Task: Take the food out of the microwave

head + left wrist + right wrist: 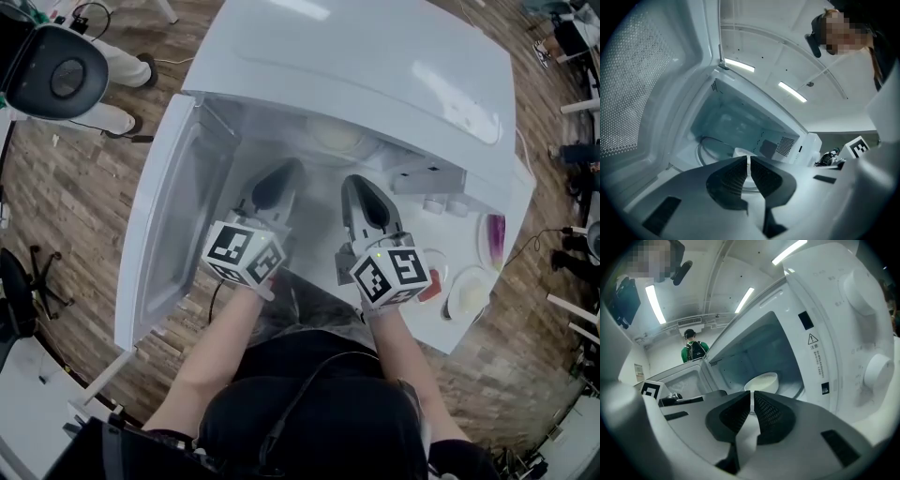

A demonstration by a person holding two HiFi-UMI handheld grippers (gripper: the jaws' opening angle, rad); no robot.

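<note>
A white microwave [375, 56] stands with its door [173, 216] swung open to the left. Inside, on the glass turntable, sits a white bowl [761, 382] of pale food; it also shows dimly from above [336, 136], and the left gripper view has it [739, 152] mostly hidden behind the jaws. My left gripper [281, 173] is shut and empty, just in front of the cavity's left half [749, 159]. My right gripper [356, 183] is also shut and empty, in front of the cavity's right half and short of the bowl [752, 394].
The microwave's control panel with two dials [879, 371] stands right of the cavity. On the table at the right lie a plate with purple food [492, 239], a white plate [469, 292] and a dish with red food [431, 286]. A person in green [695, 350] stands far behind.
</note>
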